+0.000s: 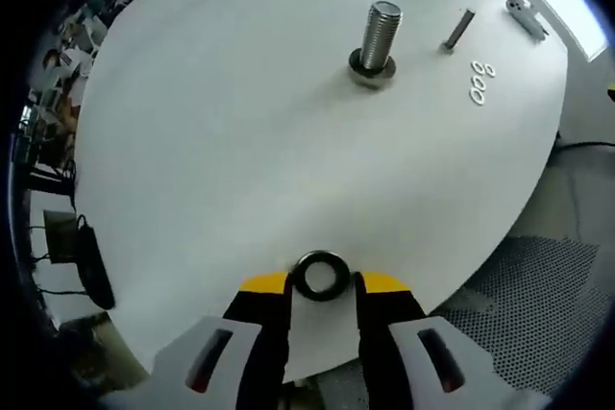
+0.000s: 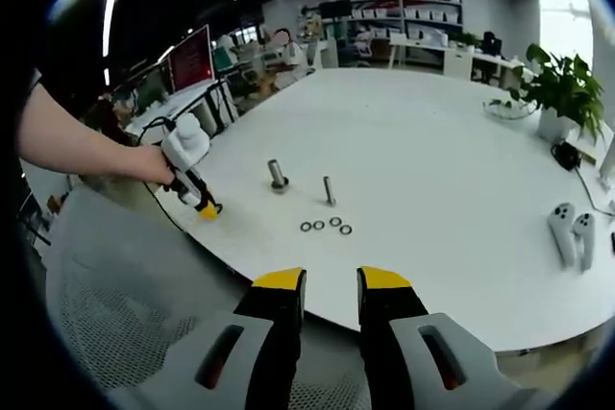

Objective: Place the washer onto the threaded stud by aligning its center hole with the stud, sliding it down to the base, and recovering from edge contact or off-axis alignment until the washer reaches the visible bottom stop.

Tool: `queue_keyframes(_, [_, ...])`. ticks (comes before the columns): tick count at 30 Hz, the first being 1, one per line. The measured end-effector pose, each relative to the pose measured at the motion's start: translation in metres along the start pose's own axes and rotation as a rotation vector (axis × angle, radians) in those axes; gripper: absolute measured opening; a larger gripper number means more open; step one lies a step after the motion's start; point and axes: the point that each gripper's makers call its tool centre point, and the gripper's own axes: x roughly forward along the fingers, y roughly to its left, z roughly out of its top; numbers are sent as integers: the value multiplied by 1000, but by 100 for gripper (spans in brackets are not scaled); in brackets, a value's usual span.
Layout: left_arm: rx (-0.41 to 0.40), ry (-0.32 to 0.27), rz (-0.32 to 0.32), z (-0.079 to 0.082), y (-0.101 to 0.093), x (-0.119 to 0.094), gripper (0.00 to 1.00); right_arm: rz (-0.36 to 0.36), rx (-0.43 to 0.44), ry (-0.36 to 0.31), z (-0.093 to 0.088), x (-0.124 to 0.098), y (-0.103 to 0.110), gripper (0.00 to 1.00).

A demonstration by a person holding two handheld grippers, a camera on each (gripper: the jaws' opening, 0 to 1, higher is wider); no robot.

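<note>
The dark ring-shaped washer (image 1: 320,276) is held upright between the left claw (image 1: 322,285) jaws; the threaded stud (image 1: 378,37) stands upright on the counter (image 1: 240,122), well apart.

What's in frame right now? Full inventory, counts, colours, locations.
washer in left gripper: 1, dark metal ring, clamped on edge between the jaws, over the near table edge
large threaded stud: 1, silver, upright on a nut-like base, mid table
thin stud: 1, grey, upright, beside the large one
spare washers: 4, metal, loose row on the table near the thin stud
table: 1, white, large, rounded edge
handheld controllers: 2, white, near the table's right edge in the right gripper view
potted plant: 1, green, far right
left gripper: yellow-tipped black jaws, held in a person's hand
right gripper: yellow-tipped jaws, apart, empty, off the table edge
</note>
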Motion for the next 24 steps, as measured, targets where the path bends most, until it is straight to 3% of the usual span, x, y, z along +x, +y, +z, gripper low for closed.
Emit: queue_keyframes(24, [54,1,2,1,1,0,19,11,-6,1,0,1,2,24])
